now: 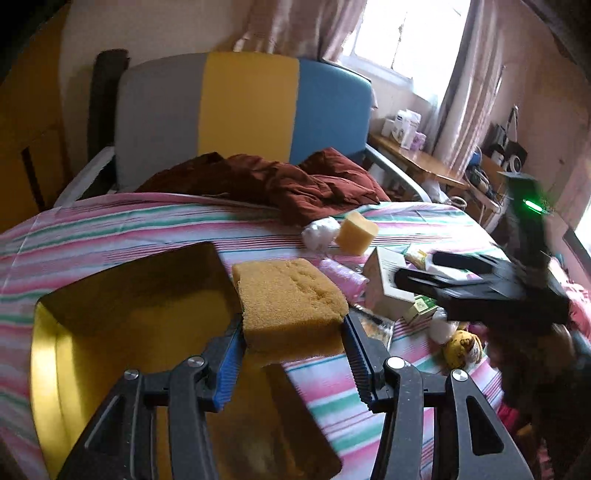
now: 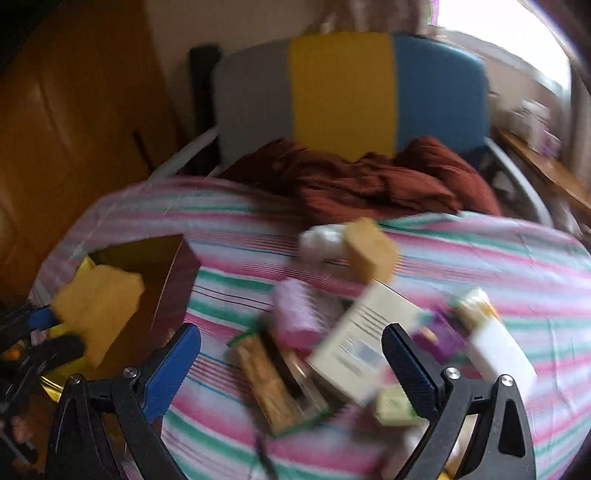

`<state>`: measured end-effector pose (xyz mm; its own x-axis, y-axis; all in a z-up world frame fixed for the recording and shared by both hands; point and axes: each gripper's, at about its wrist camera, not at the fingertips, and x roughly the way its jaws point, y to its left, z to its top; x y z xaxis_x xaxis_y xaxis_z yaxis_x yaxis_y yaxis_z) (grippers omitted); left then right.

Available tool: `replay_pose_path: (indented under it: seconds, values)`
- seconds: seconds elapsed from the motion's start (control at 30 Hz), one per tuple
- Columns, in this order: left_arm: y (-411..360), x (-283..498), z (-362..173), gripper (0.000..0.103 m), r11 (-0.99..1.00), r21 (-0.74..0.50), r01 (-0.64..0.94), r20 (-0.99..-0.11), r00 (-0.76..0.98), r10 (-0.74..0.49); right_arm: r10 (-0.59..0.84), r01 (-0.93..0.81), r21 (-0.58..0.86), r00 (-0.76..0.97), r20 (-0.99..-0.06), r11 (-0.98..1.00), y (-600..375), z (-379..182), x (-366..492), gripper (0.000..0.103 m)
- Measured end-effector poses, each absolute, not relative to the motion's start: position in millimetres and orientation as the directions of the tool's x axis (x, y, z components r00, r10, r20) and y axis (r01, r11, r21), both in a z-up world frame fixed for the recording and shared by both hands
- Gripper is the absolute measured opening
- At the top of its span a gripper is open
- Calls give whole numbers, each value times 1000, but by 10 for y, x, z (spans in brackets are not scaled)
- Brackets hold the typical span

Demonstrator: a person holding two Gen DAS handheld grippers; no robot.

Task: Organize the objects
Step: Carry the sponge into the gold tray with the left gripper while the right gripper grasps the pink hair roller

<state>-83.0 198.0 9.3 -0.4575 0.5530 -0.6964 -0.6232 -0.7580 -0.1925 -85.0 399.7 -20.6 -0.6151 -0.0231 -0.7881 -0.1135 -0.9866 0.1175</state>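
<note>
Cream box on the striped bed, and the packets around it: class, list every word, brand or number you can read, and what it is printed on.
None can be read.
Cream box: printed lines, too blurred.
Green packet: print too small.
Boxes by the window: labels too small.

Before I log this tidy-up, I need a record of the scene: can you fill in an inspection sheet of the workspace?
Surface: striped sheet on a bed.
Job's things: large sponge over the open gold-lined box; second sponge lies farther back.
Clutter: cream carton, pink roll, snack bar, white wad, plush toy, maroon cloth.
Tongs: left tongs shut on the large sponge; right tongs open, empty, above the pile.
Cables: tangle by the side table.
Surroundings: grey-yellow-blue headboard, curtained window.
</note>
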Motion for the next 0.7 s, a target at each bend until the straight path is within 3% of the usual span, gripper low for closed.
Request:
replay_pose_path:
  seconds: [0.23, 0.43, 0.47, 0.6, 0.7]
  values:
    - [1517, -825, 34, 53, -795, -240, -557, -692, -477, 542, 26, -100, 22, -449, -893, -995, 3987, -652, -1528, 96]
    - [1224, -877, -23, 53, -820, -271, -504, -693, -488, 530, 28, -119, 19, -383, -923, -993, 4111, -866, -1545, 95]
    - [1181, -883, -35, 53, -826, -272, -494, -693, -494, 525, 21, -115, 24, -375, -927, -993, 4113, -882, -1534, 92]
    - [1069, -870, -50, 53, -838, -277, -470, -692, -508, 513, 49, -100, -12, -373, -926, -995, 4078, -898, -1448, 66]
    - [982, -868, -71, 53, -851, -268, -452, -695, -521, 496, 43, -115, 5, -414, -909, -993, 4064, -759, -1403, 65]
